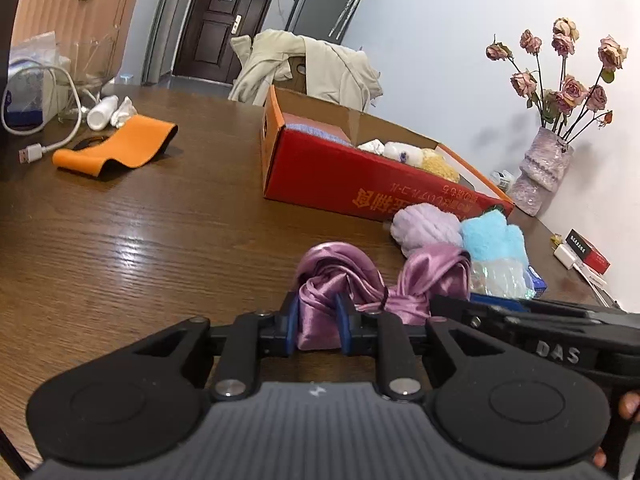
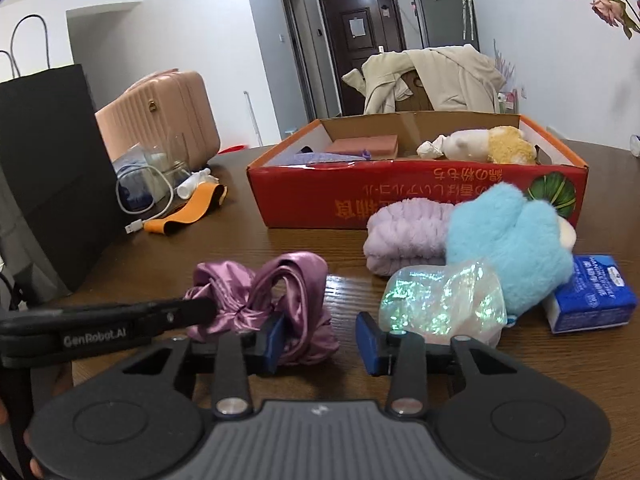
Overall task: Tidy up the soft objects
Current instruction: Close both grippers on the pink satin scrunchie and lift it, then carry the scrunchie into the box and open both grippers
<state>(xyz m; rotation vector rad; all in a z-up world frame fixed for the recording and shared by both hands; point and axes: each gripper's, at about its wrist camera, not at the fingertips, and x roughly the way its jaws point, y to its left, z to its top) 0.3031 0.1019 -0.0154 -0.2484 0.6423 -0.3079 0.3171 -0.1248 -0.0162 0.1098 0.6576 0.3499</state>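
Currently, a shiny mauve satin cloth [image 1: 320, 304], knotted and bunched, is pinched between the blue pads of the left claw [image 1: 318, 322], low over the near edge of the dark wooden desk [image 1: 140, 220]. The right claw [image 2: 320, 338] is seen spread apart, nothing being gripped; its left pad [image 2: 274, 338] lies against the same satin cloth [image 2: 296, 300], while its right pad [image 2: 370, 342] sits just beside an iridescent translucent pouch [image 2: 444, 300].

Behind that pouch, toward the far edge, a fluffy sky-blue plush piece [image 2: 508, 240] is found touching a ribbed lilac plush roll [image 2: 400, 236], and both are placed against the front wall of a shallow red cardboard box with orange rims [image 2: 360, 196]. Inside the box, a white soft bundle [image 2: 460, 144], a yellow fleecy item [image 2: 508, 146], a pinkish flat block [image 2: 364, 146] and a pale purple cloth [image 2: 320, 158] are held. A blue tissue pack [image 2: 592, 300] is set to the right of the blue plush.

Toward the desk's left edge, an orange curved strap with a black inner side [image 1: 116, 146] is laid near a white cable with a USB plug [image 1: 52, 136] and a small white bottle [image 1: 102, 110]. At the far right corner, a pale mottled vase of dried pink roses [image 1: 544, 168] is stood against the wall.
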